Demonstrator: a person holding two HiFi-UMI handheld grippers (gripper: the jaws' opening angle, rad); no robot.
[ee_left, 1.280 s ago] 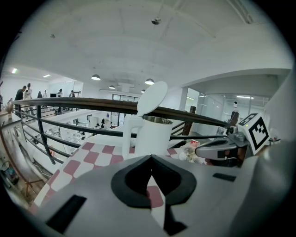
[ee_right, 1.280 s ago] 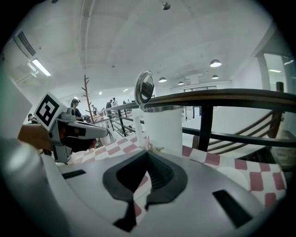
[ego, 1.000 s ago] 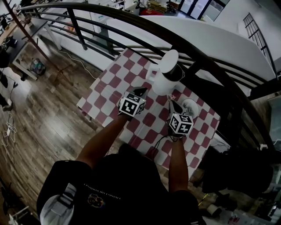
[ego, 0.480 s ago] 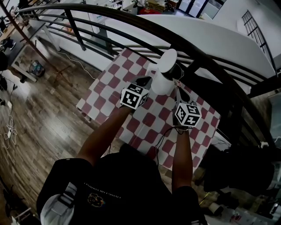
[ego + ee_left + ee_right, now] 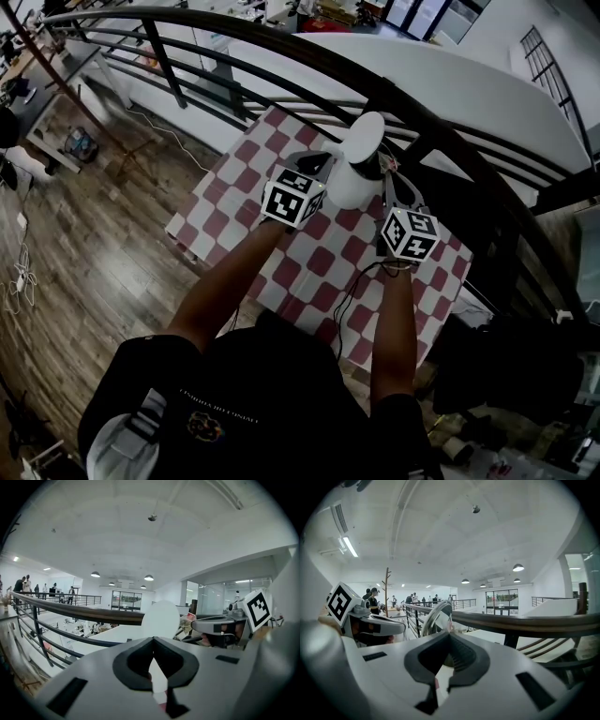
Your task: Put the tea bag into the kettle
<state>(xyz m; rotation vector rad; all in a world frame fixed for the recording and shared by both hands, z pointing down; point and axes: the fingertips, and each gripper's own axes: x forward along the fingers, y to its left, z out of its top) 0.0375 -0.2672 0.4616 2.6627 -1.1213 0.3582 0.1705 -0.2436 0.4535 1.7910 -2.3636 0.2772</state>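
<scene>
A white kettle (image 5: 352, 183) stands on the checkered table with its round lid (image 5: 364, 139) tipped up. My left gripper (image 5: 317, 159) is at the kettle's left side by the handle. Its jaws look shut, and I see nothing between them (image 5: 152, 640). My right gripper (image 5: 387, 173) is at the kettle's right, level with the open top. It is shut (image 5: 450, 632) on the tea bag (image 5: 189, 617), a small pinkish piece at its tips. In the right gripper view the shiny underside of the lid (image 5: 437, 618) is just ahead.
The red-and-white table (image 5: 234, 197) is small, with wooden floor (image 5: 94, 244) far below on the left. A dark curved railing (image 5: 450, 141) runs right behind the kettle. Beyond the railing, several people (image 5: 393, 599) stand far off.
Both grippers have risen and moved forward to the kettle. The right one, still shut, went from low by the table up beside the kettle's open top.
</scene>
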